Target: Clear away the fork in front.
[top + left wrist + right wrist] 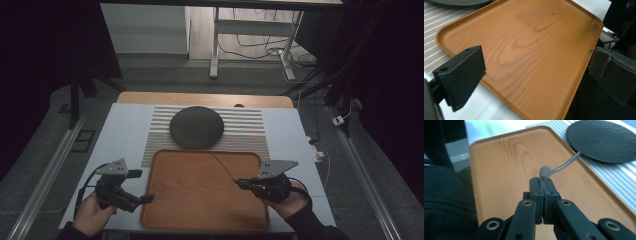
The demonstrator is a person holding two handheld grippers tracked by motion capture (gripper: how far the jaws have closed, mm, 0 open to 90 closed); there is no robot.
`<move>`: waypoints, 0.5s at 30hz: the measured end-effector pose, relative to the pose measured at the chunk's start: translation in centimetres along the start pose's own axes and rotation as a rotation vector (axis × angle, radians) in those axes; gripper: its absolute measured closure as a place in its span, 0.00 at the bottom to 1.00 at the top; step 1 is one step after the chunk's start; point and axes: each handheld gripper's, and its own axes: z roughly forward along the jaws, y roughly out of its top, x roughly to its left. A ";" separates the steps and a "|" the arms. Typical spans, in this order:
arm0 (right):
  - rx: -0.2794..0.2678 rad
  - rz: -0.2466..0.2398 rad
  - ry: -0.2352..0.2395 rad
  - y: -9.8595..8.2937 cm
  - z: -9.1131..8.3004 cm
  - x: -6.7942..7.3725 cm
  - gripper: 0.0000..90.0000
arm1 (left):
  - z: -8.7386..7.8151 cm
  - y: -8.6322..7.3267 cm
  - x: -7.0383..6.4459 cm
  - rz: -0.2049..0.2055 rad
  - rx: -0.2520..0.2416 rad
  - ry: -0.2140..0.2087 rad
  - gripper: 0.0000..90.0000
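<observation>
The right hand-held gripper pinches a spoon over the tray; lower it flat. The left hand-held gripper gapes wide.

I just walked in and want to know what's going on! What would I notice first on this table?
First you'd spot the big orange wooden tray lying at the near middle of the table. Next comes the right gripper, its jaws shut on a thin grey utensil that sticks out over the tray, though its clamped end is hidden. Behind the tray, a round dark plate sits on a striped mat.
</observation>
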 end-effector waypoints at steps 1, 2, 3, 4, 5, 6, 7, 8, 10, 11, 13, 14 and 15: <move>-0.002 -0.001 0.012 0.0 -0.1 0.1 0.99 | 0.3 0.3 0.0 0.011 0.004 -0.001 0.00; -0.007 0.004 0.020 0.0 -0.1 0.3 0.99 | 0.7 0.6 0.0 0.025 0.015 -0.001 0.00; -0.015 0.007 0.035 0.0 -0.1 0.5 0.99 | 1.0 0.9 0.0 0.034 0.019 -0.004 0.00; -0.014 0.003 0.044 0.0 -0.1 0.6 0.99 | 1.4 1.2 -0.1 0.046 0.025 -0.007 0.00; -0.021 0.008 0.057 0.0 -0.1 0.8 0.99 | 1.8 1.5 -0.1 0.057 0.032 -0.011 0.00; -0.023 0.005 0.075 0.0 -0.1 1.1 0.99 | 2.2 1.7 -0.2 0.070 0.037 -0.012 0.00; -0.023 0.005 0.075 0.0 -0.1 1.1 0.99 | 2.6 2.1 -0.3 0.083 0.046 -0.016 0.00; -0.028 0.006 0.089 0.0 0.0 1.2 0.99 | 3.0 2.4 -0.3 0.095 0.057 -0.024 0.00; -0.032 0.007 0.117 0.0 0.1 1.5 0.99 | 3.8 3.0 -0.5 0.115 0.075 -0.033 0.00; -0.030 0.003 0.124 0.1 0.2 1.6 0.99 | 4.2 3.3 -0.6 0.126 0.083 -0.036 0.00; -0.034 -0.005 0.157 0.2 0.5 1.9 0.99 | 4.8 3.9 -0.7 0.147 0.099 -0.042 0.00; -0.034 -0.005 0.157 0.2 0.5 1.9 0.99 | 5.2 4.2 -0.8 0.152 0.102 -0.046 0.00; -0.033 -0.014 0.178 0.4 0.6 2.1 0.99 | 5.5 4.5 -0.9 0.159 0.109 -0.052 0.00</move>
